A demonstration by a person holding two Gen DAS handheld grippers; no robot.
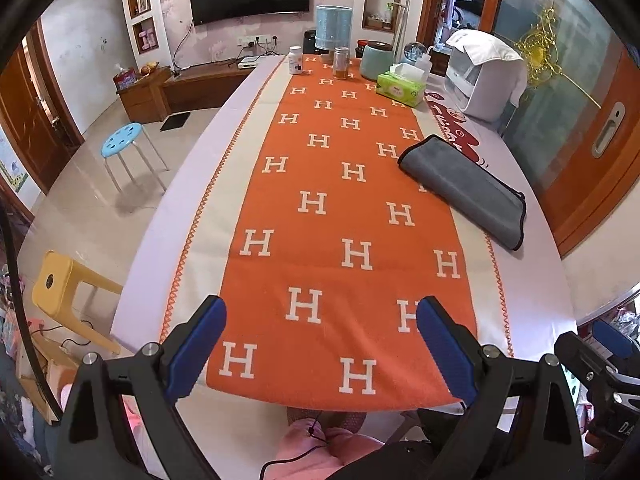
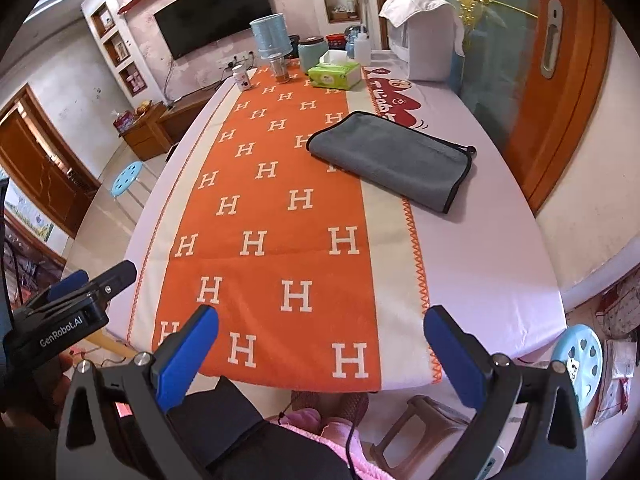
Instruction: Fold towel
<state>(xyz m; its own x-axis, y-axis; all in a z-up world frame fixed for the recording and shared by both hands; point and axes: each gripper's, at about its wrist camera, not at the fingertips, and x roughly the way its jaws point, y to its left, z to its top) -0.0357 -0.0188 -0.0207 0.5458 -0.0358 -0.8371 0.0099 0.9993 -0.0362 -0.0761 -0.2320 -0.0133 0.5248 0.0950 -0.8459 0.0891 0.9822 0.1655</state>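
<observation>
A grey towel with black trim (image 1: pixel 468 190) lies folded on the right side of the table, half on the orange H-patterned runner (image 1: pixel 320 208). It also shows in the right wrist view (image 2: pixel 394 158). My left gripper (image 1: pixel 320 344) is open and empty above the table's near edge, well short of the towel. My right gripper (image 2: pixel 320 352) is open and empty, also at the near edge. The right gripper shows at the lower right of the left wrist view (image 1: pixel 600 364); the left gripper shows at the left of the right wrist view (image 2: pixel 76 300).
At the table's far end stand a tissue box (image 1: pixel 400 87), jars (image 1: pixel 341 63), a blue bin (image 1: pixel 333 28) and a white appliance (image 1: pixel 486 76). A blue stool (image 1: pixel 122 140) and a yellow stool (image 1: pixel 64 292) stand on the floor to the left.
</observation>
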